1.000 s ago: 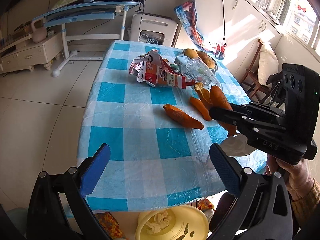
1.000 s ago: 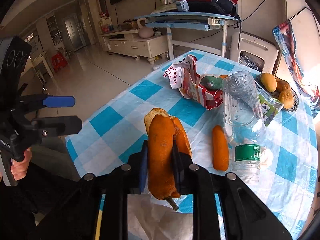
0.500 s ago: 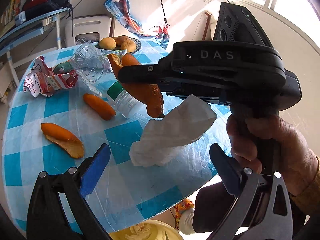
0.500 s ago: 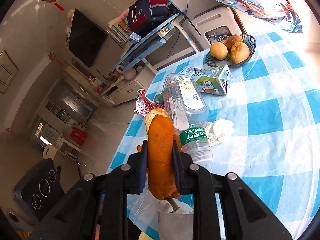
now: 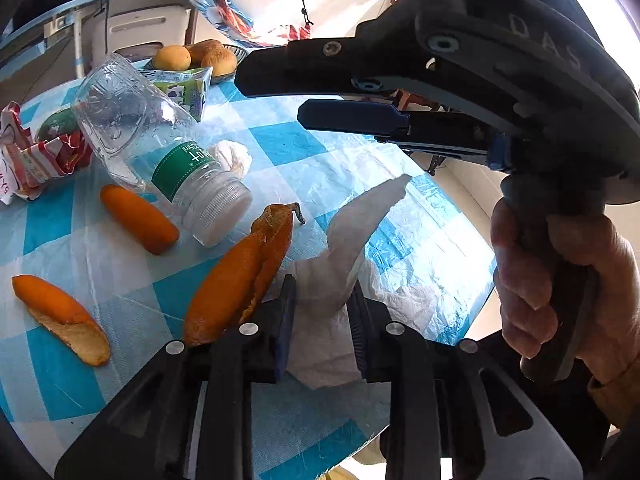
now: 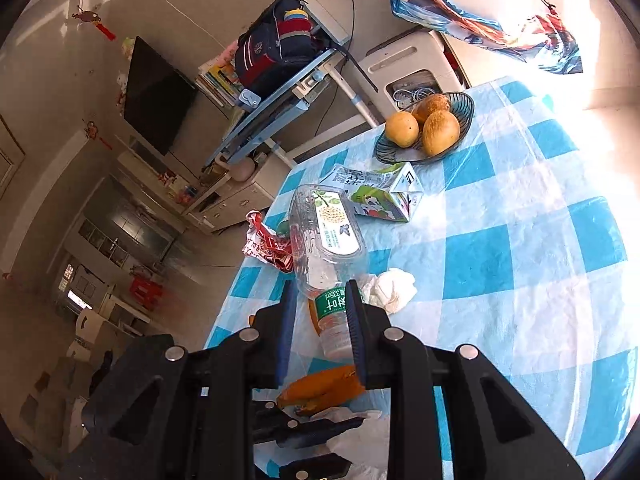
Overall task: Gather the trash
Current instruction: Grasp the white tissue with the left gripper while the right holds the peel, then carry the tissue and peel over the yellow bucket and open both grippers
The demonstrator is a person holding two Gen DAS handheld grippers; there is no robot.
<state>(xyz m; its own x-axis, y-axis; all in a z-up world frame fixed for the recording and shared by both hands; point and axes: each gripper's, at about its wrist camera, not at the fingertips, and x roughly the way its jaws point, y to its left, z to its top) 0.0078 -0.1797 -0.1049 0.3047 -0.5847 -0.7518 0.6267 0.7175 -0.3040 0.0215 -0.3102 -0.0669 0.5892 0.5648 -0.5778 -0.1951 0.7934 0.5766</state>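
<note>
Low in the left wrist view, the left gripper [image 5: 320,308] is closing on the white tissue [image 5: 340,264] to lift it off the desk [image 5: 420,240], while the right gripper [image 5: 272,88], upper right, is opening, its orange peel [image 5: 240,276] dropped beside the tissue.

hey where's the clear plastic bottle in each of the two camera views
Left wrist: the bottle lies upper left, cap toward the lower right, beside an orange peel.
Right wrist: the bottle is at centre, cap end down between the gripper's fingers in the picture.
Shared landmark: the fruit bowl, beyond the bottle in both.
</note>
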